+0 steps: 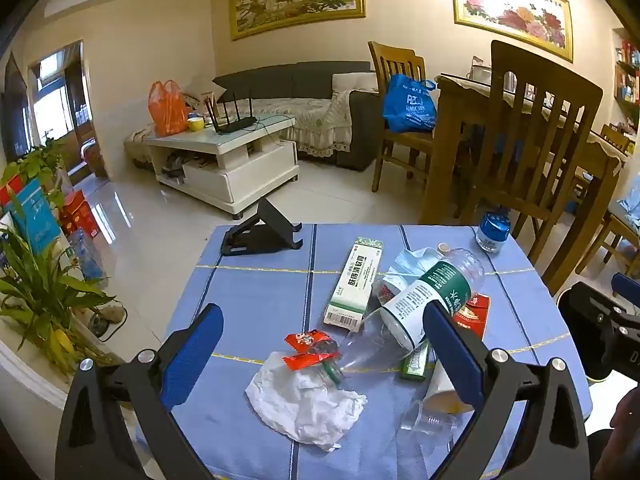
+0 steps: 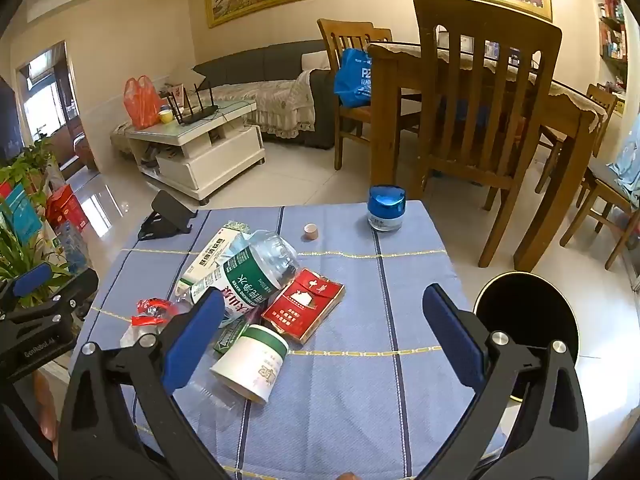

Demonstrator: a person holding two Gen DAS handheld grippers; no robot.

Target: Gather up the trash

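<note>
Trash lies on a blue-clothed table (image 1: 260, 292) (image 2: 360, 392). A crumpled white tissue (image 1: 304, 400) and a red wrapper (image 1: 308, 350) sit between the wide-apart fingers of my left gripper (image 1: 322, 350), which is open and empty above them. An empty clear bottle (image 1: 416, 304) (image 2: 248, 276) with a green label lies on its side over a green-white box (image 1: 354, 280) (image 2: 208, 256). A red cigarette pack (image 2: 306, 304), a tipped paper cup (image 2: 252, 364) and green gum (image 1: 416, 362) lie beside it. My right gripper (image 2: 322, 336) hangs open over the pack and bare cloth.
A blue-lidded jar (image 2: 386, 208) (image 1: 493, 234), a small bottle cap (image 2: 311, 232) and a black phone stand (image 1: 260, 232) (image 2: 166, 216) sit at the table's far side. A black round bin (image 2: 528, 332) stands on the floor at the right. Wooden chairs (image 2: 480, 100) beyond; plants (image 1: 36, 292) at left.
</note>
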